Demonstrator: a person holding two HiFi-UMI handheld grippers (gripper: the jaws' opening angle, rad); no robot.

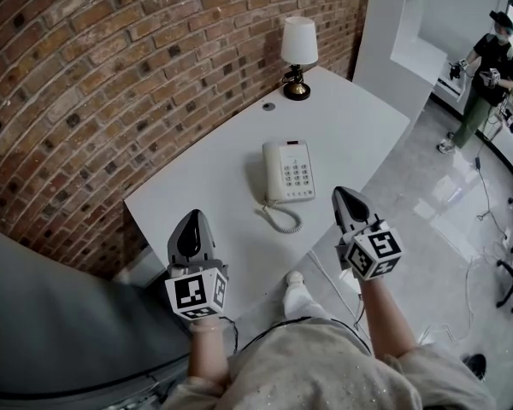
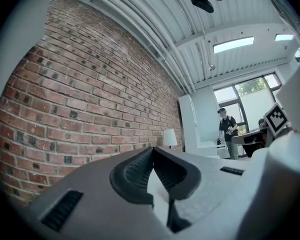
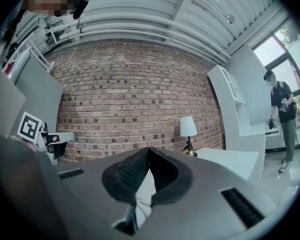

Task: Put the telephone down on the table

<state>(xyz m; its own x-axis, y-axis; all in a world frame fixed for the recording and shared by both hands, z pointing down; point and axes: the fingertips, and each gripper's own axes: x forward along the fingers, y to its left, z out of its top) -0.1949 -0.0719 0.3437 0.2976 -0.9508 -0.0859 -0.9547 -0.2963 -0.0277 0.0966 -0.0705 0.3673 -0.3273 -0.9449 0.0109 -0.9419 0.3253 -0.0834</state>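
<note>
The telephone (image 1: 288,171) already lies flat on the worktop (image 1: 350,118), keypad up, with the handset seated along its left side. It sits a little right of the middle and close to the near edge, and its coiled cord (image 1: 282,219) loops toward that edge. From this I judge the task done, or as good as done.

Both tools are empty. The left tongs (image 1: 194,220) are pressed fully together with nothing between them, and the right tongs (image 1: 342,196) are the same. I hold them level at the near edge, 1 on each side of the telephone and apart from it. That looks like a hands-off stance, clear of the set and its cord.

Room is generous. The worktop is bare left of the telephone up to the edge along the brick wall (image 1: 111,75). It is also bare beyond the telephone as far as the lamp (image 1: 297,54) at the far corner. The right edge drops to open floor, where a person (image 1: 487,75) stands well away.
</note>
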